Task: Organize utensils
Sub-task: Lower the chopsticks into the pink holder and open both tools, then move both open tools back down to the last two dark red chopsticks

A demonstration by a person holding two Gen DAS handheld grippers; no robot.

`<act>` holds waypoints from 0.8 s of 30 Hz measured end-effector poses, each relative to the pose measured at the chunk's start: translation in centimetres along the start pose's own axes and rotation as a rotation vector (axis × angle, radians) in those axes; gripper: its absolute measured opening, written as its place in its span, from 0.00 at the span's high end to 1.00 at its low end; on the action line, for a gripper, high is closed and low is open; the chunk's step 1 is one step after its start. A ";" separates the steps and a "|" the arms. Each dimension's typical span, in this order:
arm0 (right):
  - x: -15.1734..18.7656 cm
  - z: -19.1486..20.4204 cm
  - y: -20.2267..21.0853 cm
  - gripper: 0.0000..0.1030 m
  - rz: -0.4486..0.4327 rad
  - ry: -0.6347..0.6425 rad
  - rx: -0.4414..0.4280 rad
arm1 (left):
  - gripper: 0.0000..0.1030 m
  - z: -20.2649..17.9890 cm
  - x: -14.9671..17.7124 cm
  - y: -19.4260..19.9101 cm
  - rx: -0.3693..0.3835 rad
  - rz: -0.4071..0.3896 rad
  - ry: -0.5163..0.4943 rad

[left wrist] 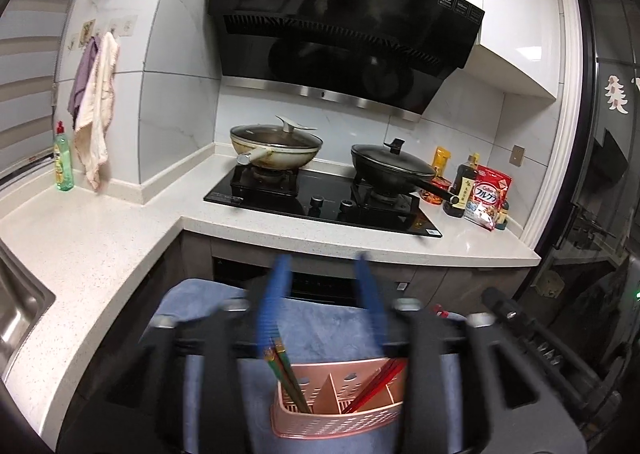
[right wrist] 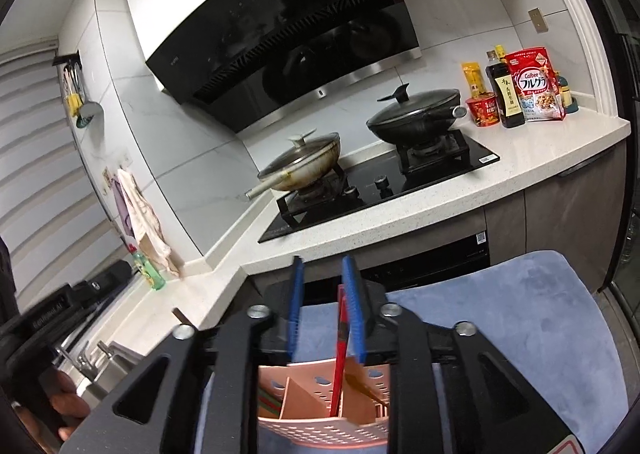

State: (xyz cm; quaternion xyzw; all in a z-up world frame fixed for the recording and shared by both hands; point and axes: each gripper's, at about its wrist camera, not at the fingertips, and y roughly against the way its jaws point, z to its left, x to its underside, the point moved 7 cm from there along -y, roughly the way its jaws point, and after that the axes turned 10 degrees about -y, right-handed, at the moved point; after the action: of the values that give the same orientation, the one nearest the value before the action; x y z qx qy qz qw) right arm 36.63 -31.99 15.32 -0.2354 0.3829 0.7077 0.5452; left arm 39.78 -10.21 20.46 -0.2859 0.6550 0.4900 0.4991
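1. Utensil caddy (left wrist: 340, 410): pink perforated plastic, split by upright dividers into compartments, standing on a blue-grey cloth (left wrist: 320, 330). It sits directly below both grippers, nearest the cameras
2. Left compartment: green-and-brown chopsticks (left wrist: 286, 374) lean inside, tips down, upper ends toward the left finger of the left gripper (left wrist: 320, 302)
3. Right compartment: red chopsticks (left wrist: 376, 382) lean to the right
4. Left gripper: blue-padded jaws stand wide apart, blurred, with nothing between them
5. Right gripper (right wrist: 326, 306): blue-padded jaws are narrowly parted; one red chopstick (right wrist: 340, 354) runs up from a middle compartment of the caddy and lies against the right pad. Whether both pads clamp it cannot be told
6. Countertop (left wrist: 120, 238): white speckled stone, L-shaped, beyond the cloth
7. Gas hob (left wrist: 320, 198): black glass, carrying a cream lidded wok (left wrist: 276, 150) and a black lidded wok (left wrist: 392, 170)
8. Far right: soy sauce bottle (right wrist: 505, 94) and red cereal bag (right wrist: 536, 84)
9. Above: black range hood (left wrist: 340, 26)
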 end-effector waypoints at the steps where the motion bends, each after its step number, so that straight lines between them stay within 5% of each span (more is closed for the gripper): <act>1: -0.2 0.2 0.6 0.71 -0.006 0.003 -0.005 | 0.51 0.0 0.0 0.4 -0.005 -0.006 -0.003; 12: 1.0 1.9 6.3 0.67 0.001 0.088 -0.015 | 0.47 -1.0 1.8 4.4 -0.049 0.029 -0.083; 24: 7.7 0.8 12.3 0.63 0.100 0.183 0.036 | 0.47 -0.1 9.7 9.1 -0.090 0.156 -0.119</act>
State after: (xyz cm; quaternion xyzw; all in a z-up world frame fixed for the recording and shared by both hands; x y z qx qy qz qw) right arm 22.76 -28.18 13.53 -0.2700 0.4551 0.7023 0.4762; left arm 28.63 -5.96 14.60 -0.2267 0.6216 0.5726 0.4841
